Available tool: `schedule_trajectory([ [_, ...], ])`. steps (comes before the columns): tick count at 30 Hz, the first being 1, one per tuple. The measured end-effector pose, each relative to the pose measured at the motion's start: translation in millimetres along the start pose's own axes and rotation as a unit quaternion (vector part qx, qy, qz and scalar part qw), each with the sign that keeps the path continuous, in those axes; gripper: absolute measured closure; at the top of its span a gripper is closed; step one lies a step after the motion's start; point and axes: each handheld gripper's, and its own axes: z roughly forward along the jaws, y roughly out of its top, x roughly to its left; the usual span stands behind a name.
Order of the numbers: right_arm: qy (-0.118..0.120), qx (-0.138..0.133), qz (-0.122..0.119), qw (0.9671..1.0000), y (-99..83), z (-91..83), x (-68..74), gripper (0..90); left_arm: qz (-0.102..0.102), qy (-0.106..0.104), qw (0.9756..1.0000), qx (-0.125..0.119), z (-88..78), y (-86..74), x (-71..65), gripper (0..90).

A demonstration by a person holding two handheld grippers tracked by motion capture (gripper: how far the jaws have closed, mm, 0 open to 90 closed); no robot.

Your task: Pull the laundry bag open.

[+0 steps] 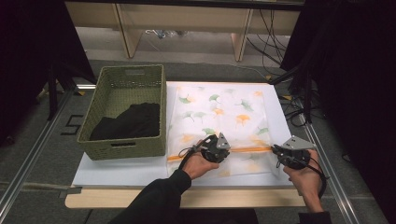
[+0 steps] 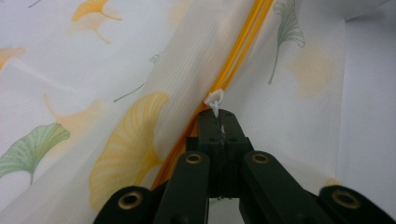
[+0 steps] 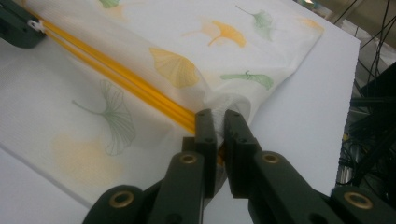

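On white board, leaf-printed mesh bag

A pale wooden tabletop is seen at the near edge, and a white board is laid flat on it. Two things are carried directly by the board. A green woven basket is set on its left part, with a dark cloth held inside. Just beside the basket, to the right, a white mesh bag printed with ginkgo leaves is spread flat, crossed by an orange zip near its front edge.
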Motion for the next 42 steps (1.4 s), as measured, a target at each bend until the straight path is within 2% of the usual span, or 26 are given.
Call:
schedule_trajectory([
  [1, 0.000, -0.001, -0.004, 1.0000, -0.2, 0.4, -0.6, 86.2, 0.000, 0.002, 1.0000, 0.000, -2.3, -1.5, 1.2, 90.0],
  [2, 0.003, 0.002, 0.008, 1.0000, -0.6, 0.4, 0.3, 86.2, -0.006, 0.000, 1.0000, -0.001, -4.9, -3.0, 1.3, 90.0],
  [3, 0.004, 0.004, 0.010, 0.9999, -1.0, 0.6, 0.2, 86.2, 0.001, 0.001, 1.0000, -0.003, -8.5, -3.3, 1.3, 90.0],
  [7, 0.004, 0.003, 0.007, 1.0000, -1.5, 1.7, -0.6, 86.2, -0.002, -0.001, 1.0000, -0.004, -11.7, -3.8, 0.0, 90.0],
  [8, 0.000, 0.004, 0.015, 0.9999, -2.1, 1.2, 0.4, 86.2, 0.002, -0.002, 1.0000, -0.004, -11.8, -4.2, -0.5, 90.0],
  [10, 0.004, 0.005, 0.013, 0.9999, -2.2, 1.5, -0.3, 86.2, 0.006, 0.001, 1.0000, 0.000, -11.7, -4.9, -1.2, 90.0],
  [12, 0.000, 0.008, 0.002, 1.0000, -2.7, 1.2, -1.9, 86.2, 0.002, 0.000, 1.0000, 0.000, -12.2, -5.0, 0.1, 90.0],
  [13, 0.002, 0.007, 0.016, 0.9998, -3.1, 1.8, 0.0, 86.2, 0.000, -0.002, 1.0000, 0.000, -12.9, -5.1, 1.0, 90.0],
  [15, 0.005, 0.008, 0.015, 0.9998, -3.7, 2.1, -1.5, 86.2, -0.003, -0.002, 1.0000, 0.002, -13.9, -5.7, 1.4, 90.0],
  [16, 0.005, 0.010, 0.015, 0.9998, -4.2, 2.2, -2.3, 86.2, 0.005, -0.002, 1.0000, 0.005, -14.3, -6.4, 2.5, 90.0],
  [18, 0.004, 0.010, 0.016, 0.9998, -4.4, 2.2, -2.8, 86.2, 0.008, 0.000, 0.9999, 0.009, -14.3, -6.8, 3.0, 90.0],
  [22, -0.008, 0.014, 0.017, 0.9997, -5.1, 1.0, -3.5, 86.2, -0.008, -0.005, 0.9999, 0.010, -14.1, -12.1, 3.2, 90.0],
  [26, -0.006, 0.019, 0.013, 0.9997, -7.6, 3.2, -5.8, 86.2, -0.005, -0.002, 0.9998, 0.017, -14.9, -19.2, 3.7, 90.0],
  [28, -0.004, 0.020, 0.008, 0.9997, -8.0, 4.1, -6.1, 86.2, -0.011, -0.006, 0.9998, 0.017, -16.8, -21.2, 4.8, 90.0],
  [31, -0.007, 0.022, 0.013, 0.9996, -8.1, 3.6, -5.8, 86.2, -0.019, -0.007, 0.9997, 0.015, -21.6, -26.0, 6.0, 90.0],
  [32, -0.006, 0.026, 0.008, 0.9996, -8.9, 3.8, -6.6, 86.2, -0.018, -0.004, 0.9997, 0.015, -23.6, -28.1, 6.7, 90.0],
  [33, -0.008, 0.025, 0.019, 0.9995, -9.7, 4.8, -6.3, 86.2, -0.022, -0.006, 0.9996, 0.014, -26.3, -30.1, 7.2, 90.0],
  [34, -0.008, 0.025, 0.019, 0.9995, -9.7, 4.8, -6.3, 86.2, -0.025, -0.011, 0.9996, 0.010, -30.0, -31.6, 6.6, 90.0],
  [35, -0.005, 0.026, 0.006, 0.9996, -10.5, 5.0, -8.3, 86.2, -0.021, -0.012, 0.9997, 0.009, -33.6, -32.7, 6.3, 90.0],
  [38, -0.003, 0.025, 0.014, 0.9996, -9.6, 4.3, -6.1, 86.2, -0.030, -0.006, 0.9995, 0.013, -38.6, -38.0, 10.9, 90.0],
  [39, -0.005, 0.026, 0.017, 0.9995, -8.8, 4.0, -3.2, 86.2, -0.023, -0.005, 0.9996, 0.013, -41.3, -39.8, 13.6, 90.0],
  [42, -0.002, 0.025, 0.010, 0.9996, -9.6, 5.8, -4.9, 86.2, -0.033, -0.007, 0.9993, 0.013, -44.0, -42.9, 12.7, 90.0],
])
